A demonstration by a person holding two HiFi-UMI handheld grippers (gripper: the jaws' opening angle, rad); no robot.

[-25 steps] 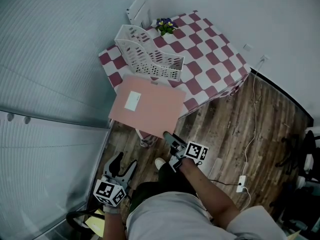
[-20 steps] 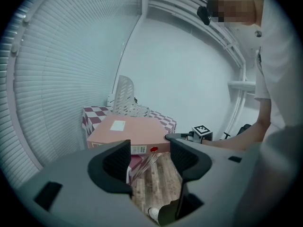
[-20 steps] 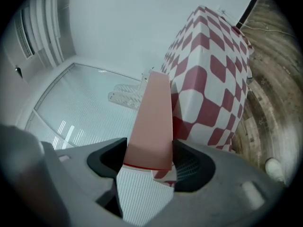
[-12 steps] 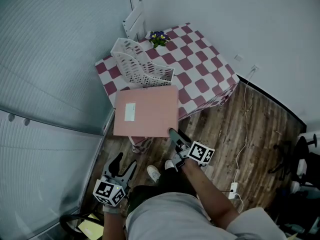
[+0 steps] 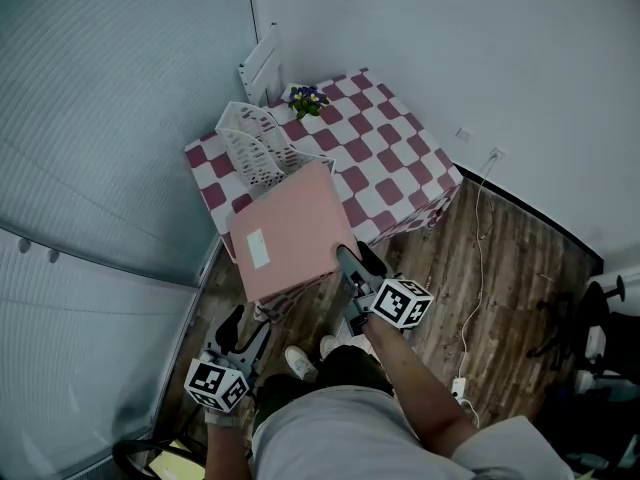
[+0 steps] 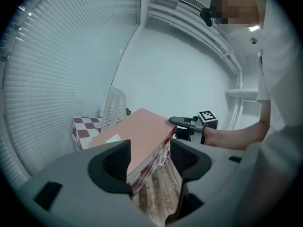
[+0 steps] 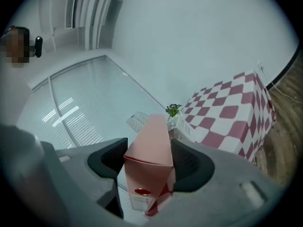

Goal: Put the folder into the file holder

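Obs: right gripper (image 5: 357, 263) fingers, just closing further, clamped folder (image 5: 290, 233) at its near edge. Folder hung tilted over table (image 5: 400, 173) edge, short of file holder (image 5: 250, 148), presumably angling for entry; left gripper (image 5: 250, 326) fingers apart, empty.

Card, plastic, cloth and wood showing

The pink folder (image 5: 290, 230) is looking like matt card with a white paper label (image 5: 258, 249); the file holder (image 5: 252, 153) is looking like white plastic; the checked tablecloth (image 5: 392, 173) is hanging soft; the floor (image 5: 500, 258) is showing wood grain.
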